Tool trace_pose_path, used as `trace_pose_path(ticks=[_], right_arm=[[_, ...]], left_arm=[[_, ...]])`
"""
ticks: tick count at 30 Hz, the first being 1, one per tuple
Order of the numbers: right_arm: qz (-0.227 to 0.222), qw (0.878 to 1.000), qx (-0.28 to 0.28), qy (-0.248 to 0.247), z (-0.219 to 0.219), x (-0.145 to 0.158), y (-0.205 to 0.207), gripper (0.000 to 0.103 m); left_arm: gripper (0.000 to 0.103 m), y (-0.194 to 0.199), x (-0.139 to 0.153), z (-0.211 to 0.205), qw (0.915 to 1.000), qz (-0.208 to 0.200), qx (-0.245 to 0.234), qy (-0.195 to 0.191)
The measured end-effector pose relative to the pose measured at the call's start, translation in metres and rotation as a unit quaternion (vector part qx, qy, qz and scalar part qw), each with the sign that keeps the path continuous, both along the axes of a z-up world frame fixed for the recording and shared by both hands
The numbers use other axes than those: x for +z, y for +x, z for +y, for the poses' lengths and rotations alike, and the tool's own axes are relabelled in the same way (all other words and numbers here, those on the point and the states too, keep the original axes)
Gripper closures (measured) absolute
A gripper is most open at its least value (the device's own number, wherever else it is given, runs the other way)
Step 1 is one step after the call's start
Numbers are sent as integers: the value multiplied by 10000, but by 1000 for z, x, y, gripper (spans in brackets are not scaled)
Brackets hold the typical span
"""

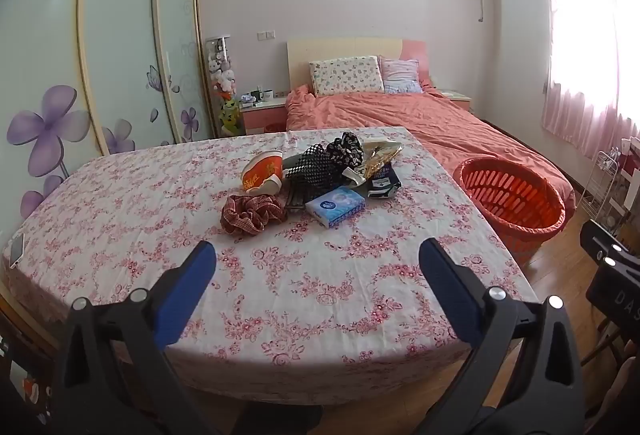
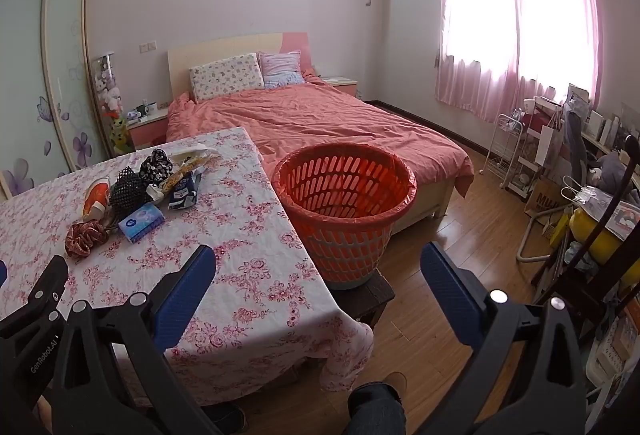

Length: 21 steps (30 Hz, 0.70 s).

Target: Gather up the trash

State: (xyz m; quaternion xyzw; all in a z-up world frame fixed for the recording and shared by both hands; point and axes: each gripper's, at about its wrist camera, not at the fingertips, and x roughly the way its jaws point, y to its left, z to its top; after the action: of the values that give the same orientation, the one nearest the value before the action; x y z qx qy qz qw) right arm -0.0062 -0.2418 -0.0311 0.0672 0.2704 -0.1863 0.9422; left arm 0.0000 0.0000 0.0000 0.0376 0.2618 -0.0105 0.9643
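On the floral tabletop (image 1: 280,295) the trash pile (image 1: 320,171) lies well ahead of both spread, empty grippers — left gripper (image 1: 318,263), right gripper (image 2: 318,267) — so reach for one loose wrapper, then carry it to the orange basket (image 2: 344,195) beside the table.

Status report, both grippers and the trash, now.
Left gripper open, right gripper open, both empty. Trash pile untouched on table. Orange basket beside table, nothing blocking.
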Motion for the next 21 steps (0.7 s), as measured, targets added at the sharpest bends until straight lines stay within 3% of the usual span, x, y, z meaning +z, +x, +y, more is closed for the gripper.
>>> trace_pose_path(ticks=[21], right_arm=[[-14, 10000, -2, -4, -1, 1, -2, 2]], left_arm=[[4, 1, 0, 0, 10000, -5, -3, -7]])
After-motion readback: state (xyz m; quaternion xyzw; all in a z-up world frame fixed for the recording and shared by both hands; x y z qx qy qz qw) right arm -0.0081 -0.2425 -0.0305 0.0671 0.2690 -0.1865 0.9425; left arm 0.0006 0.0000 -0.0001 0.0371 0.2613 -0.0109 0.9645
